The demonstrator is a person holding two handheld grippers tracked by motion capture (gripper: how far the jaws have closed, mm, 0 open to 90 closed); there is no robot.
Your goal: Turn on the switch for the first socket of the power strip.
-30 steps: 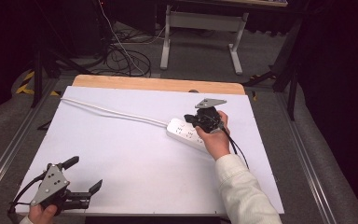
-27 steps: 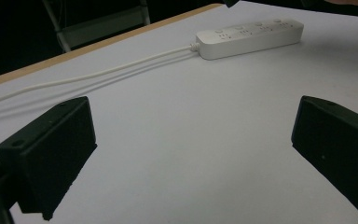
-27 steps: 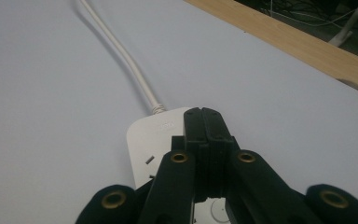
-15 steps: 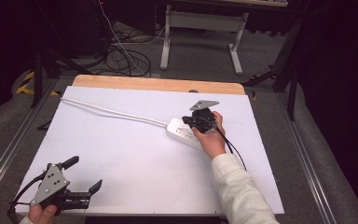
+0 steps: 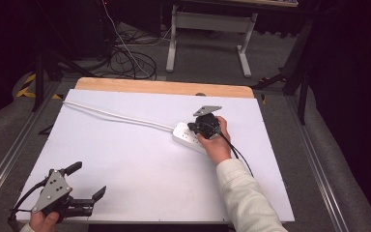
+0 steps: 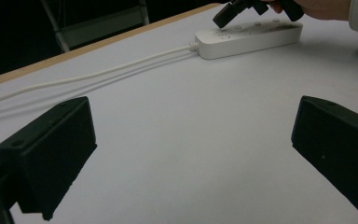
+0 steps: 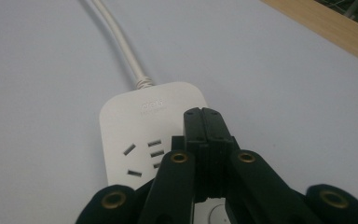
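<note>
room: dark, cables on floor | table [image 5: 140,159]: white top, wooden far edge | power strip [image 5: 189,137]: right of centre, cord trailing far-left | right gripper [image 7: 204,122]: jaws closed, empty, tips over strip; hand angled down | left gripper [image 5: 88,184]: wide open, empty, near-left corner

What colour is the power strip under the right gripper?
White, cord included; the power strip shows best in the right gripper view.

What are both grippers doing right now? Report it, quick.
Left gripper: open, holding nothing, low over the table.
Right gripper: jaws shut together, empty, tips over the white power strip.
</note>
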